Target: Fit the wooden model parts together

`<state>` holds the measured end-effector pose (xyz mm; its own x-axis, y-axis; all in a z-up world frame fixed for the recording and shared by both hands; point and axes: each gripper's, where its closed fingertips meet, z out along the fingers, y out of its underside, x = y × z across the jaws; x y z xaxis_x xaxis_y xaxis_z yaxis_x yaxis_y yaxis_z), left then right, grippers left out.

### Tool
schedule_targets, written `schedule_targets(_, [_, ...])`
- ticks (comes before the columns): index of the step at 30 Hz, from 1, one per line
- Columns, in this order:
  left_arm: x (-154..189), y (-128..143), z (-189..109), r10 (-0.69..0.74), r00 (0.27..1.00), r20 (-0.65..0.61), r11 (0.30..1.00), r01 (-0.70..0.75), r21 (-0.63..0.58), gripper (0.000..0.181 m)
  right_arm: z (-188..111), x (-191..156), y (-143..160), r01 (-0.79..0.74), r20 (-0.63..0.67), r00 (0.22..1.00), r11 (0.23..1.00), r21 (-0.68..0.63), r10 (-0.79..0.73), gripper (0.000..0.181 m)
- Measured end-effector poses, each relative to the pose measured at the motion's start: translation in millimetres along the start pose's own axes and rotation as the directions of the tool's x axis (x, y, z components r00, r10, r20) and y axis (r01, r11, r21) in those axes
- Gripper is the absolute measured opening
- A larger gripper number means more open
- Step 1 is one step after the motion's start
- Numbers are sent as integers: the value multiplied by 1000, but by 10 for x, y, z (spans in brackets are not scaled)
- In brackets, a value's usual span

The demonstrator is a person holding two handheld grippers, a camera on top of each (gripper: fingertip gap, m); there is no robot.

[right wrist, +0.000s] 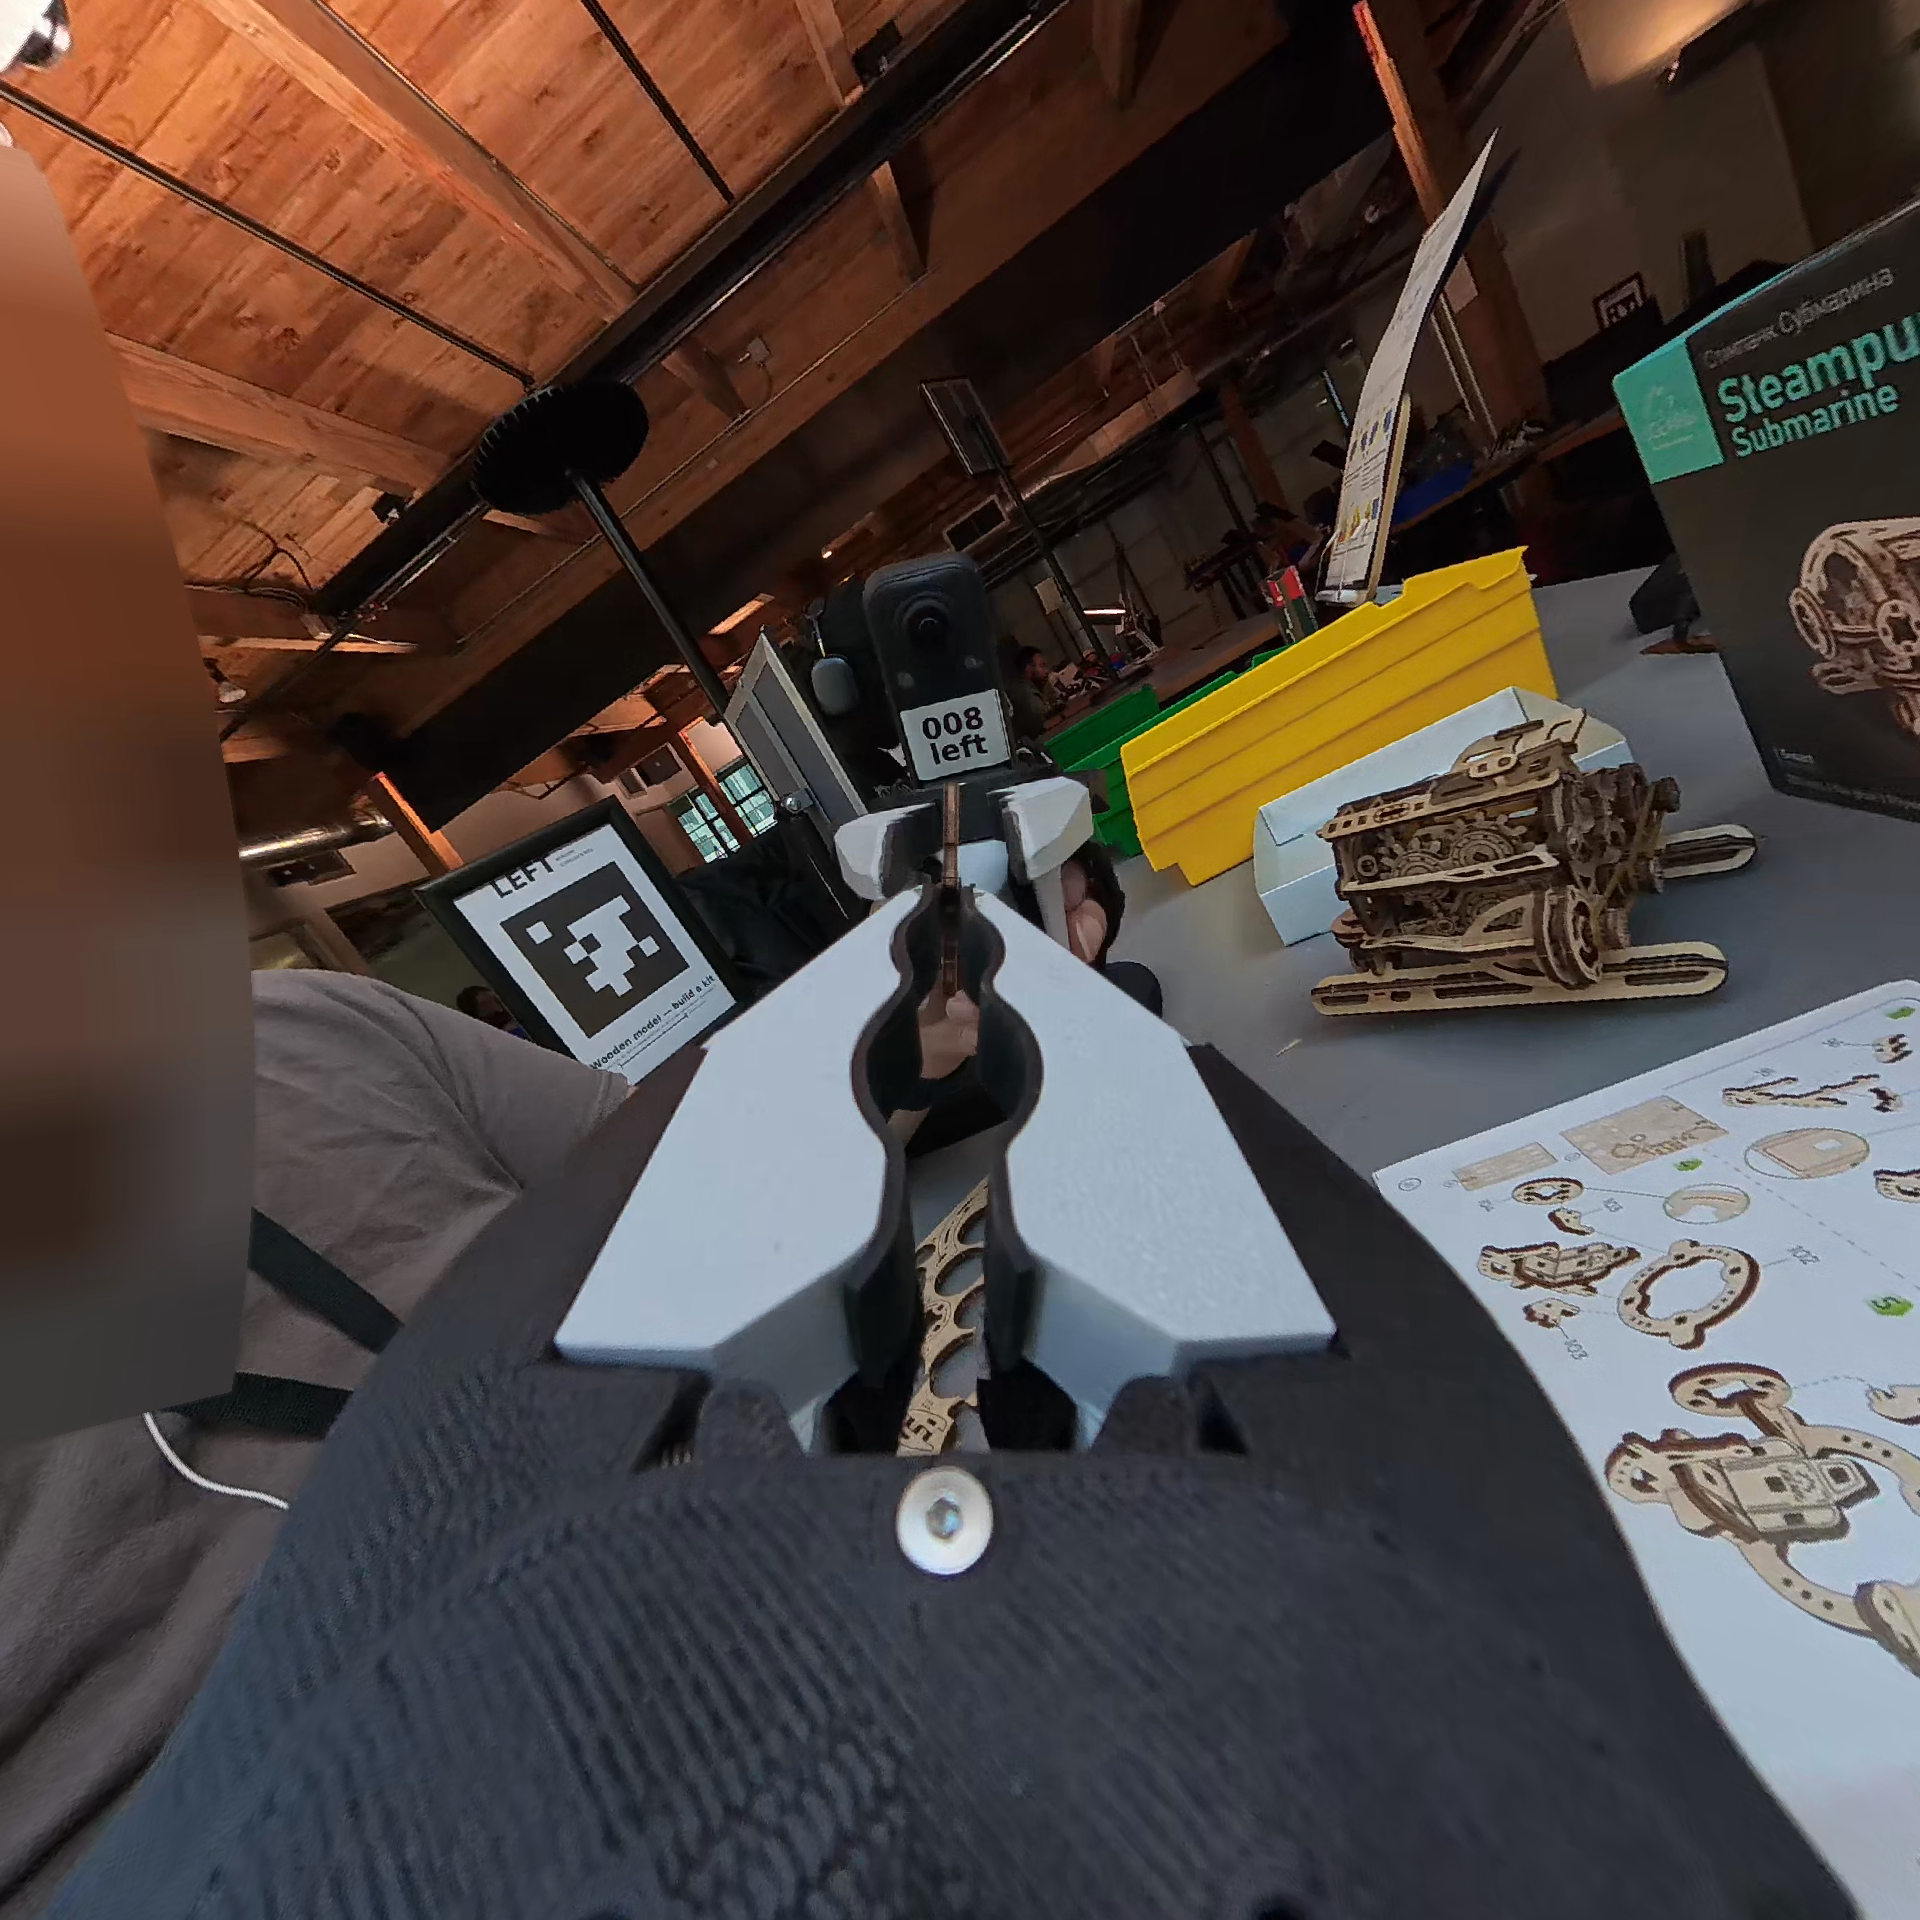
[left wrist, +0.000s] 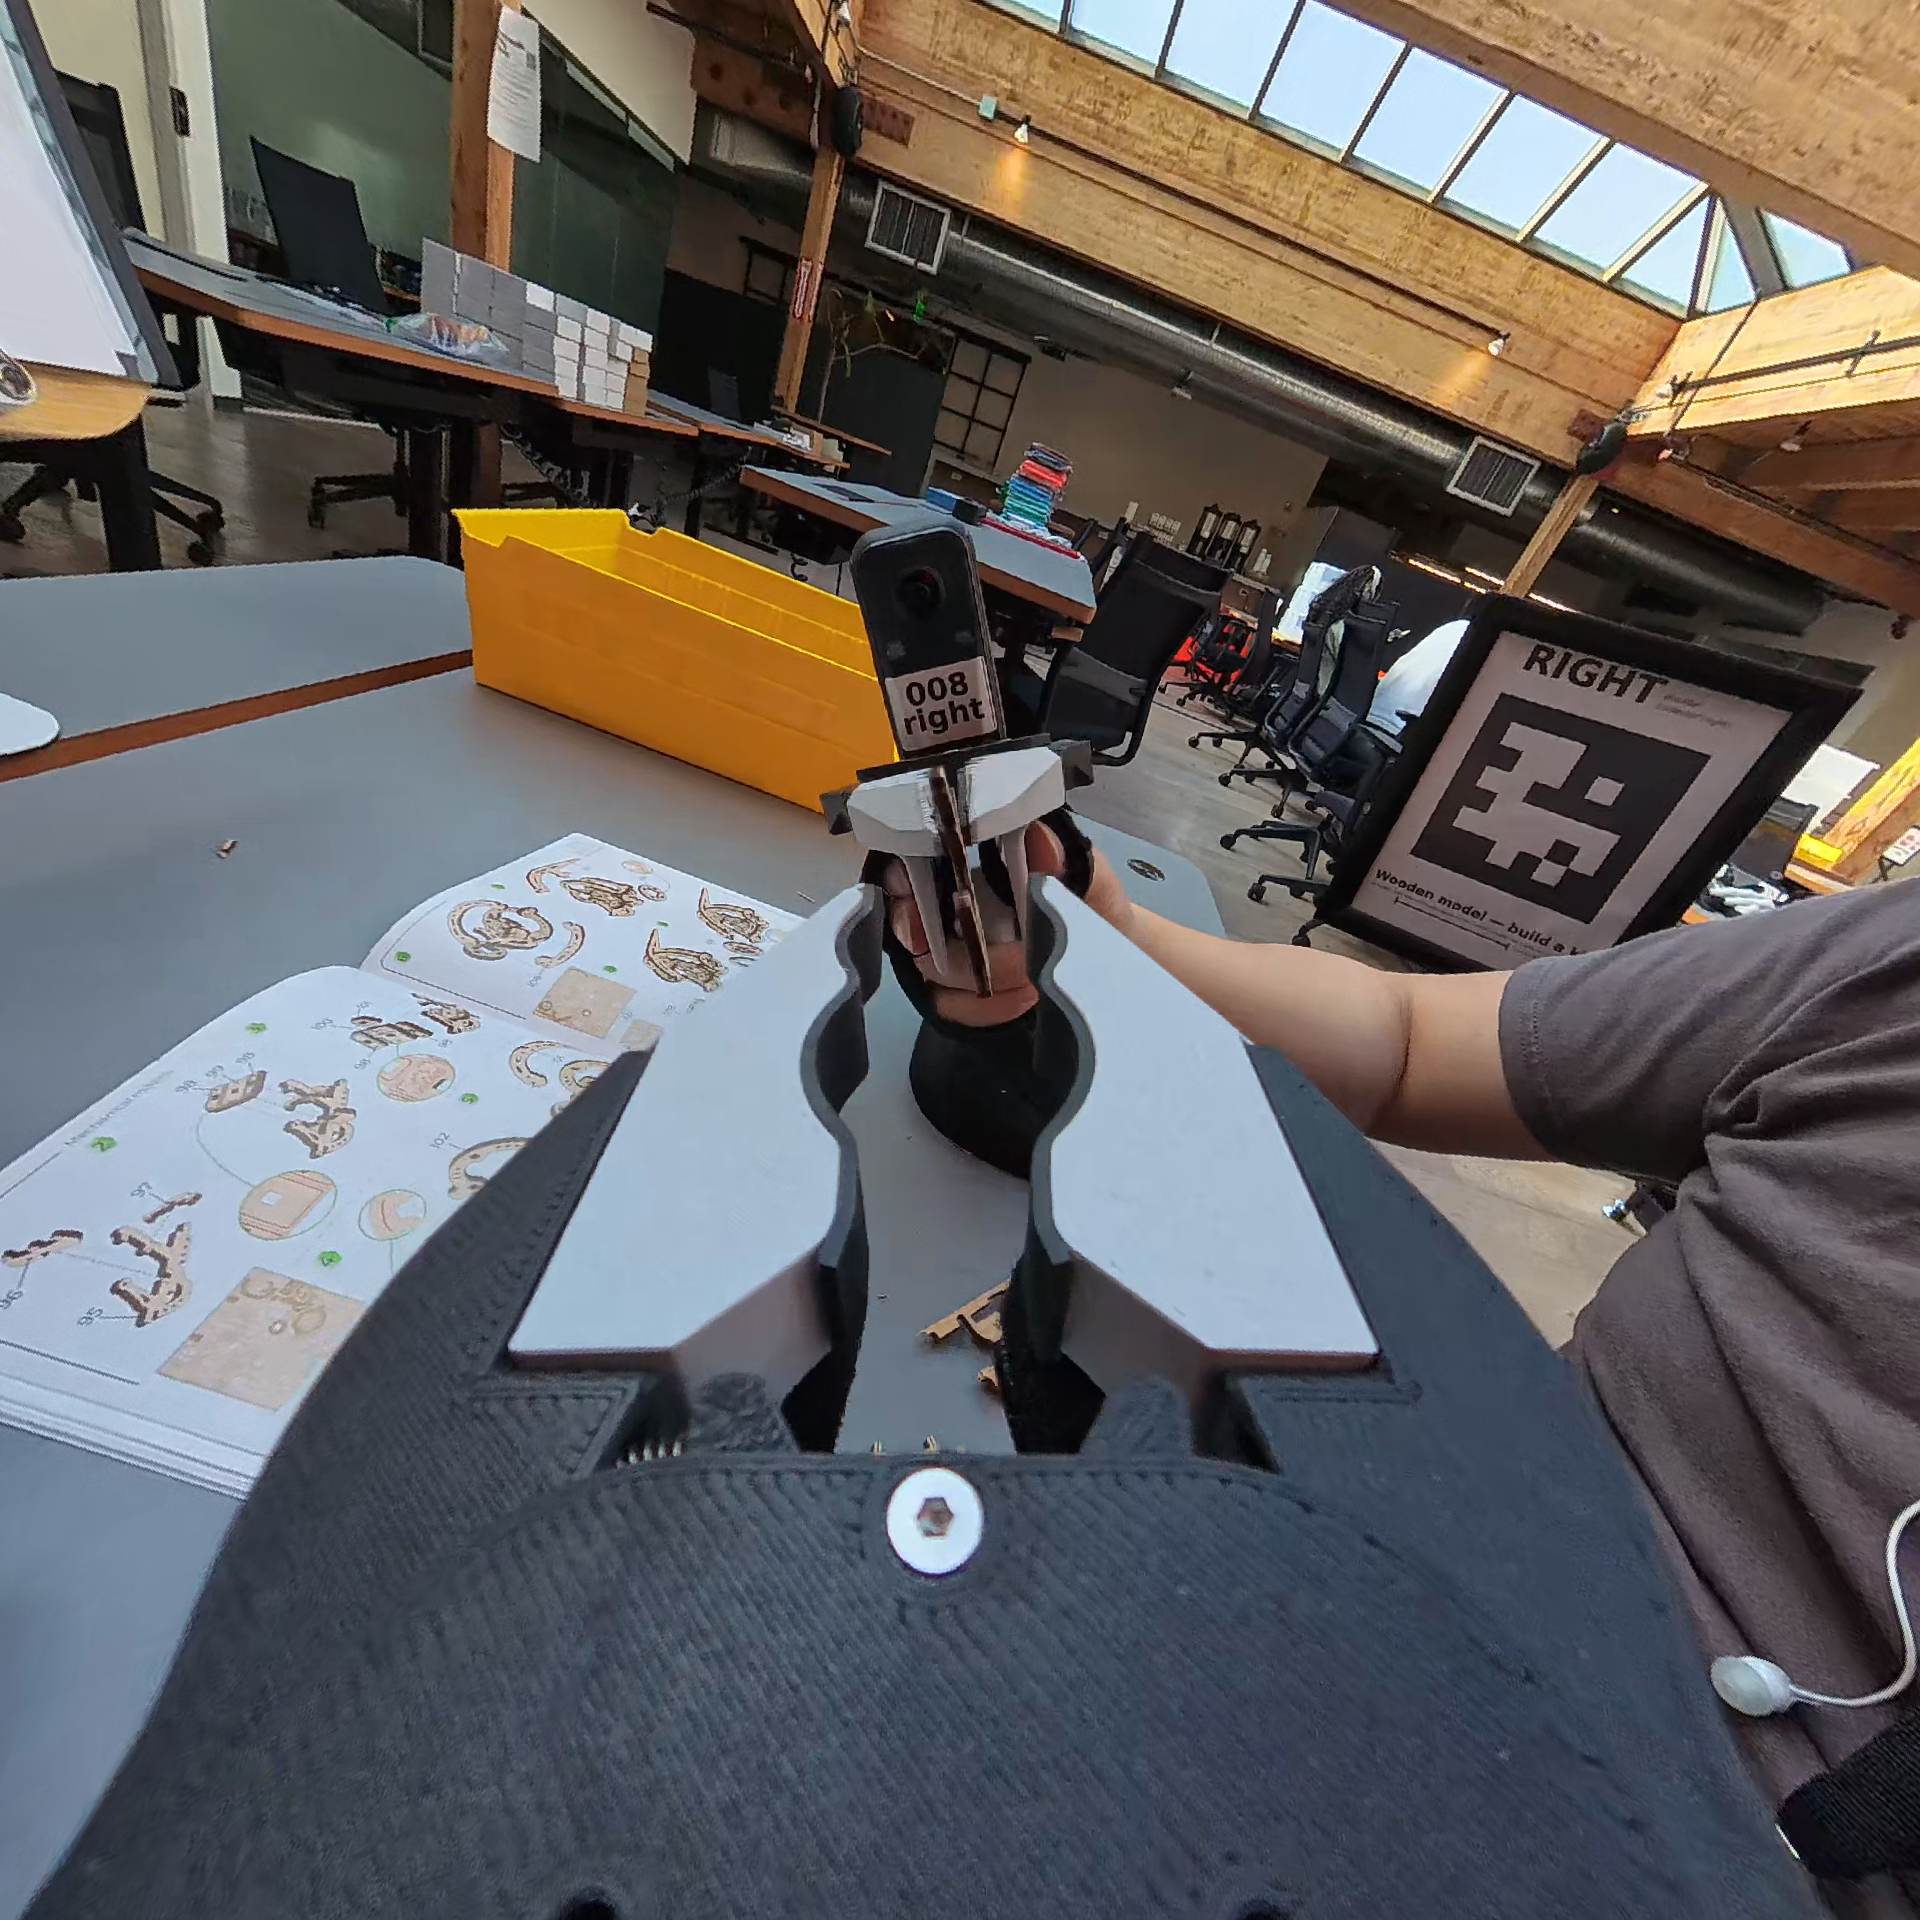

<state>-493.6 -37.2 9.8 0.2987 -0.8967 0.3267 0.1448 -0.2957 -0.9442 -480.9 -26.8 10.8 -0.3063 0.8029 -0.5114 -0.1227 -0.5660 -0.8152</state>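
My right gripper [right wrist: 948, 914] is shut on a thin dark-edged wooden part [right wrist: 948, 940], seen edge-on and upright at its fingertips. In the left wrist view the right gripper [left wrist: 956, 821] faces me with that part [left wrist: 961, 894] sticking out. My left gripper [left wrist: 951, 904] is open, and the part's end stands in the gap between its fingers; it does not look clamped there. The left gripper also shows in the right wrist view [right wrist: 966, 842]. A perforated wooden piece [right wrist: 951, 1278] shows below, through the gap between the right gripper's fingers. A small wooden piece [left wrist: 971, 1325] lies on the grey table [left wrist: 312, 810].
An open instruction booklet [left wrist: 312, 1091] [right wrist: 1714, 1299] lies on the table. A yellow bin [left wrist: 675, 644] [right wrist: 1330, 717] stands behind it, a green bin [right wrist: 1101, 727] beyond. An assembled wooden model [right wrist: 1486, 894] sits by a white tray [right wrist: 1288, 831] and the kit box [right wrist: 1787, 520]. A person's arm [left wrist: 1299, 1018] reaches in. My two grippers' fingertips are within a few centimetres of each other.
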Motion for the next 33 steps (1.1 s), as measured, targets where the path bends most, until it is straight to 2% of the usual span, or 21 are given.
schedule_targets(4, [2, 118, 48, -22, 1000, -20, 998, 21, -59, 14, 37, 5, 72, 28, -17, 999, 998, -51, -29, 0])
schedule_targets(12, [-12, 116, 33, -11, 1000, -15, 998, 10, -55, 0, 83, 42, 160, 27, -17, 999, 996, -89, -28, 0])
schedule_targets(26, [-21, 109, 37, -12, 1000, -17, 999, 12, -38, 0, 69, 49, 151, 12, 4, 1000, 997, -72, -12, 0])
schedule_targets(33, [32, 18, 44, 19, 1000, -13, 1000, -19, 13, 5, 35, 22, 91, 25, 2, 1000, 999, -46, -25, 0])
